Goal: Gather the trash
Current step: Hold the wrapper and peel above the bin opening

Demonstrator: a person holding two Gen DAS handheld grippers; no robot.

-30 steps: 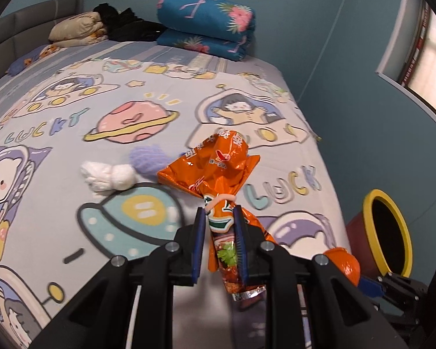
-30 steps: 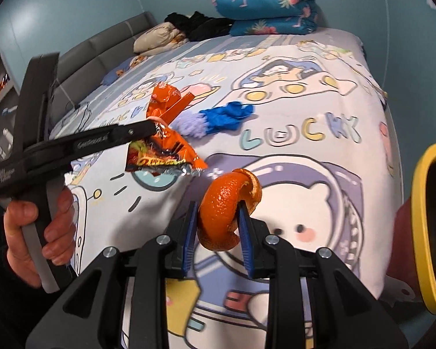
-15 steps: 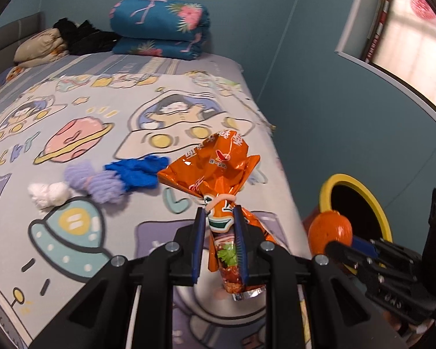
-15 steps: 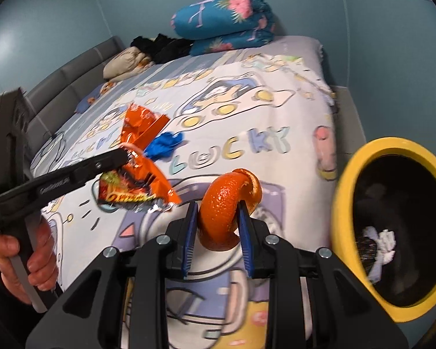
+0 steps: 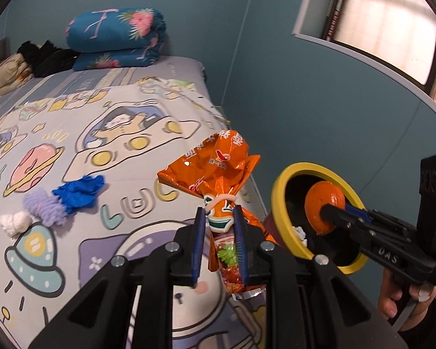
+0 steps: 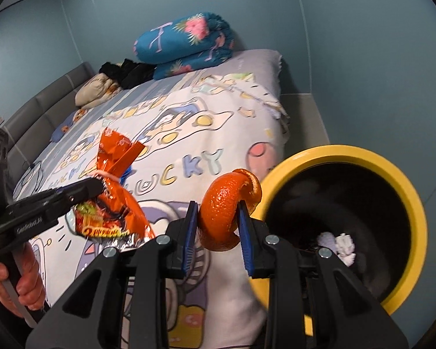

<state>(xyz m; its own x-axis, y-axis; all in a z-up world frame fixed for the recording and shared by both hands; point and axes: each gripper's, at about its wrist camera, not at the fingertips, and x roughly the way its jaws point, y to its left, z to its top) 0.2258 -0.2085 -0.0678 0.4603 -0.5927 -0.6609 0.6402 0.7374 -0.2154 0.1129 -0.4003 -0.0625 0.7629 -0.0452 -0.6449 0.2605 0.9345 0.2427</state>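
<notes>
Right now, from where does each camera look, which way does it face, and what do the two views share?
Left wrist: sits on the left claw, looks down over the bed toward the bin; shows its own fingers shut on the snack bag, plus the right claw and hand.
Right wrist: sits on the right claw, looks down at the bin's mouth; shows its fingers shut on the orange peel, plus the left claw and hand.
Shared: bed, bin, bag, peel, folded blanket.
</notes>
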